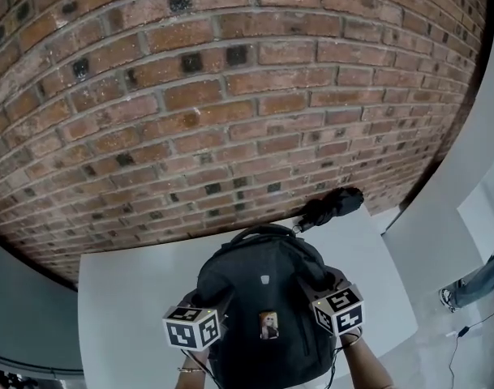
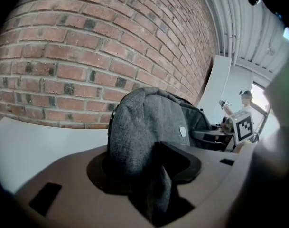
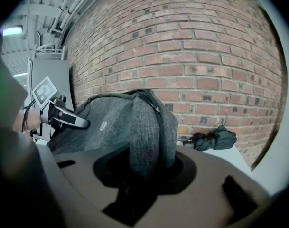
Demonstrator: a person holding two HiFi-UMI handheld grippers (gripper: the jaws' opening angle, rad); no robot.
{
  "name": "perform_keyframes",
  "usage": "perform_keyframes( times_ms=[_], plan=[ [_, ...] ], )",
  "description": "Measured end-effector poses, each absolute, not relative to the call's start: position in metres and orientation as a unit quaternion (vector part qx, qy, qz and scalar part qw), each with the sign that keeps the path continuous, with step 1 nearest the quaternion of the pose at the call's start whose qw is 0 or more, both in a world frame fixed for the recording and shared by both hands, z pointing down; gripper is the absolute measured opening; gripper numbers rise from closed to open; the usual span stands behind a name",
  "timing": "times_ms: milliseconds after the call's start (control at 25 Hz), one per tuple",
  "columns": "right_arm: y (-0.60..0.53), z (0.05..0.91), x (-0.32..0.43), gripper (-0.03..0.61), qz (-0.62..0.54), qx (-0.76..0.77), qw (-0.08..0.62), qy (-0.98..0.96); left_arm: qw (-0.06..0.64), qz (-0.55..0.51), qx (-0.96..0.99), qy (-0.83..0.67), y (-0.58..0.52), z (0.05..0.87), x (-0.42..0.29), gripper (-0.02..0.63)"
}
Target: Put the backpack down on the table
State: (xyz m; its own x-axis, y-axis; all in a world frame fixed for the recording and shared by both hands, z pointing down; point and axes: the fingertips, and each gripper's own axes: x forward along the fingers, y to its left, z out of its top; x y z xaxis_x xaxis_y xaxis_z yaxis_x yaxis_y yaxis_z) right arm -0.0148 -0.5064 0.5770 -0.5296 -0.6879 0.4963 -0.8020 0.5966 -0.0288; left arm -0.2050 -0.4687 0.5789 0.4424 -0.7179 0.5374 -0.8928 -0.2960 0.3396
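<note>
A dark grey backpack [image 1: 263, 298] stands upright at the near edge of the white table [image 1: 133, 290], its front pocket facing me and its top handle toward the brick wall. My left gripper [image 1: 218, 310] holds its left side and my right gripper [image 1: 320, 294] its right side. In the left gripper view a fold of the backpack [image 2: 144, 122] fills the gap between the jaws of the left gripper [image 2: 153, 184]. The right gripper view shows the same: the backpack's [image 3: 130, 127] grey fabric and zip edge run down between the jaws of the right gripper [image 3: 144, 170].
A folded black umbrella [image 1: 332, 205] lies on the table's far right corner, close behind the backpack. A brick wall [image 1: 230, 96] runs right behind the table. A person's leg [image 1: 474, 286] and a cable show on the floor to the right.
</note>
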Motion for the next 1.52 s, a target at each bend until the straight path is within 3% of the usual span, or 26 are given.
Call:
perform_keyframes(
  times_ms=[1520],
  plan=[
    [-0.551, 0.719, -0.008, 0.16, 0.252, 0.425, 0.293, -0.818, 0.449, 0.189, 0.714, -0.503, -0.52, 0.72, -0.219, 0.251]
  ],
)
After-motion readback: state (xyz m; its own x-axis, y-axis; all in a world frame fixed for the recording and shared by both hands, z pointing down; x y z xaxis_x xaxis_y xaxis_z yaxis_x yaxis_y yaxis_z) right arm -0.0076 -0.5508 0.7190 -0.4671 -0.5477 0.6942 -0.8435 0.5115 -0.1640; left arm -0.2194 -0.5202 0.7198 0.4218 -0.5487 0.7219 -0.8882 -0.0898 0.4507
